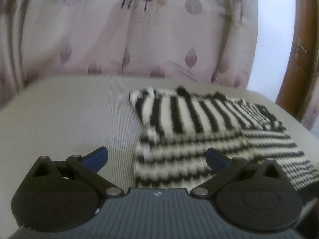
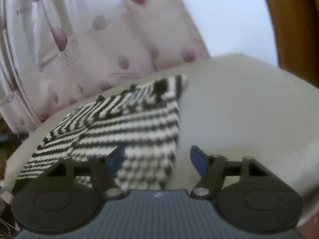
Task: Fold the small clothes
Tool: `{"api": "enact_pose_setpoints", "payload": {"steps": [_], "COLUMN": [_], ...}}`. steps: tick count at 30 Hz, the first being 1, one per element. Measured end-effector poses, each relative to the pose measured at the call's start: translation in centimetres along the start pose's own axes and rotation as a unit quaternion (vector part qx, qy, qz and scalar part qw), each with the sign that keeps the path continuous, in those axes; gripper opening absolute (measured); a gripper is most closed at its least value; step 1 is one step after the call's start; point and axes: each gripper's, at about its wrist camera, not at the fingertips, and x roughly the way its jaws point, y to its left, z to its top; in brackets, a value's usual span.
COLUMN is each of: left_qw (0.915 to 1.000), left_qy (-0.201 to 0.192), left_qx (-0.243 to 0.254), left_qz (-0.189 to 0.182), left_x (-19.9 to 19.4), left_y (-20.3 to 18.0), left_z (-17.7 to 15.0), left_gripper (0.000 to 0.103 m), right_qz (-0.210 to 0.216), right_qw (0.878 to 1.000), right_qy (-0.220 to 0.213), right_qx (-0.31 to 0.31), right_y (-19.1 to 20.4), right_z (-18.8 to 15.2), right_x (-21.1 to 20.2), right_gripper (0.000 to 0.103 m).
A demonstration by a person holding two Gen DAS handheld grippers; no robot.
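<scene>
A small black-and-white striped garment (image 1: 199,131) lies on a beige cushion (image 1: 69,119), with its sleeves folded in over the body. My left gripper (image 1: 157,155) is open and empty, hovering over the garment's near left corner. In the right wrist view the same garment (image 2: 123,119) lies left of centre on the cushion (image 2: 249,119). My right gripper (image 2: 157,159) is open and empty, above the garment's near right corner. Both views are blurred.
A pink floral curtain (image 1: 139,39) hangs behind the cushion and also shows in the right wrist view (image 2: 79,39). A wooden chair frame (image 1: 299,59) curves up at the right, as in the right wrist view (image 2: 295,29).
</scene>
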Motion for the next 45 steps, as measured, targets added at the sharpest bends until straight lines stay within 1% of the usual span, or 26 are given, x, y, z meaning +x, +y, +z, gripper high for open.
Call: {"api": "enact_pose_setpoints", "payload": {"steps": [5, 9, 11, 12, 13, 15, 17, 18, 19, 21, 23, 26, 27, 28, 31, 32, 33, 34, 35, 36, 37, 39, 41, 42, 44, 45], "left_qw": [0.9964, 0.9916, 0.9908, 0.9905, 0.9897, 0.9868, 0.9843, 0.9833, 0.9823, 0.9788, 0.9729, 0.9662, 0.9611, 0.9555, 0.9557, 0.9544, 0.9535, 0.9541, 0.9565, 0.9601, 0.9635, 0.9668, 0.9697, 0.9738, 0.9826, 0.9838], "left_qy": [0.021, 0.045, 0.041, 0.040, 0.039, 0.039, 0.040, 0.041, 0.042, 0.047, 0.055, 0.065, 0.076, 0.090, 0.084, 0.082, 0.080, 0.079, 0.083, 0.088, 0.093, 0.094, 0.087, 0.080, 0.070, 0.071], "left_qx": [-0.077, -0.102, -0.105, -0.107, -0.111, -0.124, -0.134, -0.138, -0.143, -0.156, -0.170, -0.182, -0.191, -0.203, -0.210, -0.213, -0.216, -0.214, -0.206, -0.197, -0.189, -0.179, -0.177, -0.163, -0.128, -0.119], "left_qz": [-0.031, -0.065, -0.075, -0.077, -0.081, -0.097, -0.109, -0.112, -0.113, -0.124, -0.147, -0.171, -0.184, -0.194, -0.189, -0.192, -0.194, -0.194, -0.189, -0.177, -0.166, -0.156, -0.144, -0.137, -0.115, -0.114], "left_x": [-1.9, -2.5, -2.9, -3.2, -3.3, -3.6, -4.2, -4.4, -4.7, -5.2, -5.6, -5.6, -5.3, -4.9, -4.5, -4.4, -4.5, -4.5, -4.6, -4.6, -4.7, -5.0, -5.6, -5.9, -6.3, -6.2], "left_y": [1.2, 1.4, 1.5, 1.5, 1.6, 1.9, 2.1, 2.3, 2.6, 3.0, 3.4, 3.5, 3.5, 3.6, 3.4, 3.4, 3.4, 3.3, 3.2, 3.1, 3.0, 2.8, 2.5, 1.9, 0.8, 0.4], "left_z": [-3.4, -5.4, -6.0, -6.2, -6.4, -6.7, -7.3, -7.5, -7.7, -8.0, -8.3, -8.6, -8.8, -9.1, -9.7, -9.8, -9.8, -9.8, -9.8, -9.8, -9.8, -9.8, -9.5, -9.2, -8.8, -8.6], "left_gripper": [0.103, 0.101, 0.101, 0.100, 0.100, 0.100, 0.094, 0.083, 0.073, 0.069, 0.070, 0.089, 0.099, 0.102, 0.100, 0.099, 0.095, 0.083, 0.075, 0.057, 0.036, 0.009, 0.009, 0.008, 0.008, 0.008], "right_qz": [0.007, 0.014, 0.027, 0.037, 0.047, 0.042, 0.052, 0.055, 0.060, 0.072, 0.079, 0.092, 0.096, 0.096, 0.116, 0.110, 0.111, 0.119, 0.123, 0.123, 0.121, 0.118, 0.113, 0.111, 0.119, 0.125], "right_qw": [0.999, 0.999, 0.999, 0.998, 0.998, 0.998, 0.997, 0.996, 0.995, 0.994, 0.992, 0.989, 0.988, 0.988, 0.984, 0.984, 0.984, 0.982, 0.981, 0.981, 0.981, 0.981, 0.983, 0.985, 0.984, 0.983], "right_qy": [0.005, 0.012, 0.018, 0.022, 0.030, 0.032, 0.032, 0.033, 0.034, 0.030, 0.027, 0.023, 0.024, 0.024, 0.025, 0.024, 0.025, 0.028, 0.030, 0.034, 0.038, 0.037, 0.035, 0.035, 0.030, 0.025], "right_qx": [0.035, 0.028, 0.031, 0.033, 0.033, 0.033, 0.056, 0.061, 0.066, 0.081, 0.098, 0.115, 0.117, 0.118, 0.135, 0.136, 0.138, 0.144, 0.148, 0.148, 0.147, 0.153, 0.137, 0.131, 0.131, 0.133], "right_y": [-0.9, 0.1, 0.6, 0.8, 1.1, 1.6, 1.3, 1.1, 0.8, 0.1, -0.5, -1.1, -1.1, -1.2, -1.7, -1.8, -1.9, -2.0, -2.1, -2.1, -2.1, -2.0, -1.4, -1.0, -0.6, -0.5], "right_z": [-2.5, -3.5, -4.0, -4.3, -4.6, -5.2, -5.4, -5.4, -5.4, -5.4, -5.4, -5.3, -5.3, -5.2, -5.1, -5.1, -5.2, -5.2, -5.2, -5.2, -5.2, -5.3, -5.1, -5.0, -4.8, -4.6], "right_x": [-1.9, -1.7, -1.2, -0.9, -0.6, -0.2, -0.1, -0.1, -0.2, -0.6, -0.9, -1.0, -0.9, -0.8, -0.3, -0.2, -0.1, 0.1, 0.2, 0.3, 0.5, 0.7, 0.7, 0.6, 0.4, 0.2], "right_gripper": [0.072, 0.072, 0.069, 0.061, 0.058, 0.055, 0.036, 0.025, 0.020, 0.014, 0.014, 0.014, 0.014, 0.014, 0.017, 0.017, 0.017, 0.017, 0.017, 0.017, 0.017, 0.017, 0.015, 0.011, 0.011, 0.011]}}
